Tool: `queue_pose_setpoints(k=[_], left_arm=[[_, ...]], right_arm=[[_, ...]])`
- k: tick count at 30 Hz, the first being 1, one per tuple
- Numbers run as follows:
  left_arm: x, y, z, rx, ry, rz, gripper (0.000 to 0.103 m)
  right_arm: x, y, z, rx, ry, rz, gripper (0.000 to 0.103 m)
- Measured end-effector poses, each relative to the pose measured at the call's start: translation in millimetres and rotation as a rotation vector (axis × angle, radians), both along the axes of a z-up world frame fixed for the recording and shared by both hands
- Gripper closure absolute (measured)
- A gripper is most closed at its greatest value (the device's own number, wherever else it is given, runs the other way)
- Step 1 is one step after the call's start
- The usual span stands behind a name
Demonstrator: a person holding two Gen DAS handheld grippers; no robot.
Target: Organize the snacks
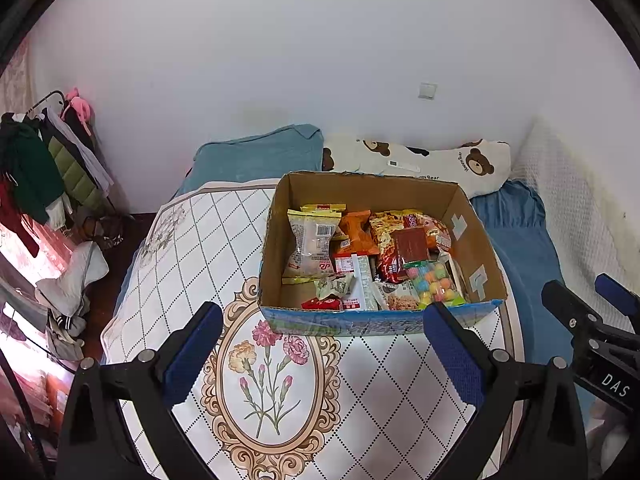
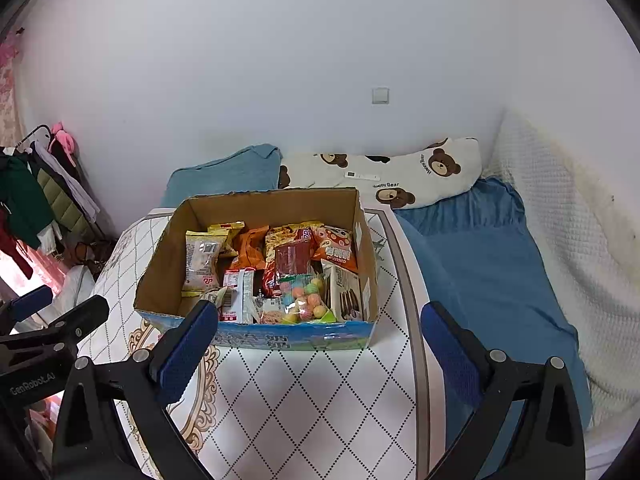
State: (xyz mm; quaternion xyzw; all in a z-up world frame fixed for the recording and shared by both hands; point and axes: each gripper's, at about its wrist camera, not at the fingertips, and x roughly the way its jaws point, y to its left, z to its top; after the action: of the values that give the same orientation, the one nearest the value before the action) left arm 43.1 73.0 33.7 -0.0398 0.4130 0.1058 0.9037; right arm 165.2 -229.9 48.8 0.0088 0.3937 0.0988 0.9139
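A floral tablecloth [image 1: 280, 380] lay under both grippers; ahead stood the snack-filled cardboard box [image 1: 276, 240], bear pillow [image 1: 460, 164] beyond. Left gripper [image 1: 322, 354] and right gripper [image 2: 320, 354] gaped wide, empty.

My left wrist camera is looking forward and down along my left gripper [image 1: 322, 344], facing the cardboard box [image 1: 376, 322] from near its front left. My right wrist camera is sitting further right, looking past my right gripper [image 2: 320, 344] at the same box [image 2: 296, 338] from near its front right. Both views are sharing the box, the patterned tabletop [image 1: 400, 392], the bear pillow [image 2: 416, 176] and the white wall [image 1: 320, 60].
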Motion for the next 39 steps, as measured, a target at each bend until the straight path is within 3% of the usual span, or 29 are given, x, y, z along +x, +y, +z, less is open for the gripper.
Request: queue_pose_setpoints(k=[39], left_arm=[[-2.6,1.4,0.1,0.013,-0.002,-0.019,0.000]], right_arm=[[1.3,1.6,1.5,0.006,0.004,0.012,0.000]])
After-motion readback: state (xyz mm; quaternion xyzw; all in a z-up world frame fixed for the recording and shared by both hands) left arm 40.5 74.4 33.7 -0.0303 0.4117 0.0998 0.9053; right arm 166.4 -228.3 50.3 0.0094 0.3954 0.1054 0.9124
